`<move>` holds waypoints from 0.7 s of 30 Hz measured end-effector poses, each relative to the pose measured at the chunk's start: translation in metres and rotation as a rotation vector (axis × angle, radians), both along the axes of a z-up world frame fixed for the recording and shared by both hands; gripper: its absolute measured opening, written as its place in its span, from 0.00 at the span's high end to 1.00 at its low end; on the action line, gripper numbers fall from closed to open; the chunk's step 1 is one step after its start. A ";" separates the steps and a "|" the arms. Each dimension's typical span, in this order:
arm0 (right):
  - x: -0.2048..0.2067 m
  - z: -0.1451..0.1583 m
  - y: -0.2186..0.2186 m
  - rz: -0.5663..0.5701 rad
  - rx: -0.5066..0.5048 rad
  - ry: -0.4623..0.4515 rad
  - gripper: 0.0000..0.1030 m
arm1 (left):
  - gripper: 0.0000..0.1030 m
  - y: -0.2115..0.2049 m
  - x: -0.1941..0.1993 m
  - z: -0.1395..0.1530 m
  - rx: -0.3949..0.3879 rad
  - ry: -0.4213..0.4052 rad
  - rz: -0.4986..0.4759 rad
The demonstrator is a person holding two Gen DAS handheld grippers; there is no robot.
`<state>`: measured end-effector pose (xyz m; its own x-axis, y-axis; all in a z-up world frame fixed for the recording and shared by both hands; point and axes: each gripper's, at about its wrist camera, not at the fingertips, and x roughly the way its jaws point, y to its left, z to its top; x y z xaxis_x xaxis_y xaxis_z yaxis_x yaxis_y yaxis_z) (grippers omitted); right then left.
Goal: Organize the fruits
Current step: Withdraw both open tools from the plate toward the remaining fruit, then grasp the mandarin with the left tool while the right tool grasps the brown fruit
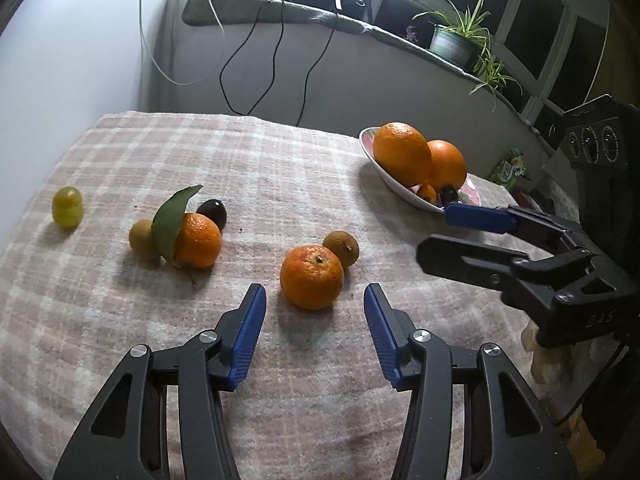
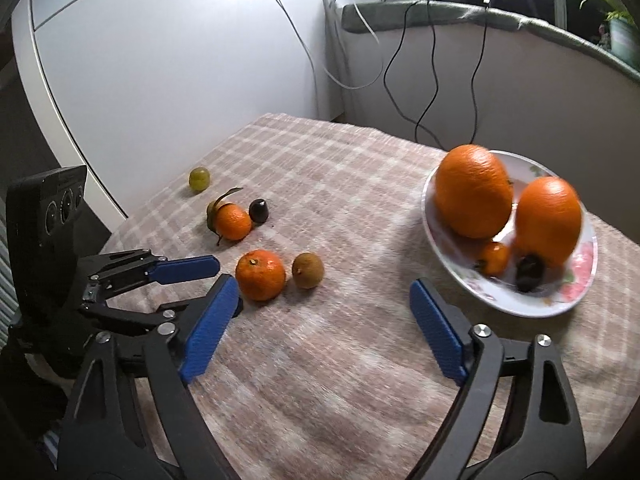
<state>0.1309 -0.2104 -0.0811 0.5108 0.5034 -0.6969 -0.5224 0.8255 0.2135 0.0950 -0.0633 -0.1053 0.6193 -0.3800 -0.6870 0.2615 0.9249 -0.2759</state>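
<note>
A tangerine (image 1: 312, 276) (image 2: 260, 275) lies on the checked cloth with a small brown fruit (image 1: 341, 249) (image 2: 307, 270) touching its far side. My left gripper (image 1: 315, 294) (image 2: 228, 286) stands open just short of the tangerine, its pads clear of the peel. Farther left are a leafed tangerine (image 1: 198, 240), a dark grape (image 1: 213, 212), another brown fruit (image 1: 141, 239) and a green grape (image 1: 67, 206). The white plate (image 2: 532, 312) (image 1: 394, 184) holds two oranges (image 2: 474, 192), a tiny orange fruit (image 2: 494, 258) and a dark grape (image 2: 529, 272). My right gripper (image 2: 323, 284) (image 1: 438, 234) is open and empty, near the plate's front rim.
The table's left edge (image 2: 160, 184) runs beside a white wall panel. Cables (image 1: 276, 60) hang behind the far edge. A ledge with potted plants (image 1: 456, 40) and a bright lamp lies beyond. A green packet (image 1: 510, 168) sits past the plate.
</note>
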 end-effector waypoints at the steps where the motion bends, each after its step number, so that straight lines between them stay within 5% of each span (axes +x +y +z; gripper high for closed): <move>1: 0.002 -0.001 0.000 0.001 0.007 0.010 0.20 | 0.52 0.000 0.001 0.000 0.003 0.001 0.001; 7: 0.021 -0.014 0.003 -0.004 0.061 0.094 0.39 | 0.52 -0.002 0.007 -0.003 0.015 0.007 -0.005; 21: 0.037 -0.033 0.022 0.025 0.041 0.153 0.52 | 0.58 -0.007 0.022 -0.014 0.028 0.039 -0.015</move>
<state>0.1676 -0.1886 -0.1141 0.3870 0.5441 -0.7444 -0.5015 0.8017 0.3252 0.1172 -0.0706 -0.1197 0.5859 -0.3692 -0.7213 0.2649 0.9285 -0.2601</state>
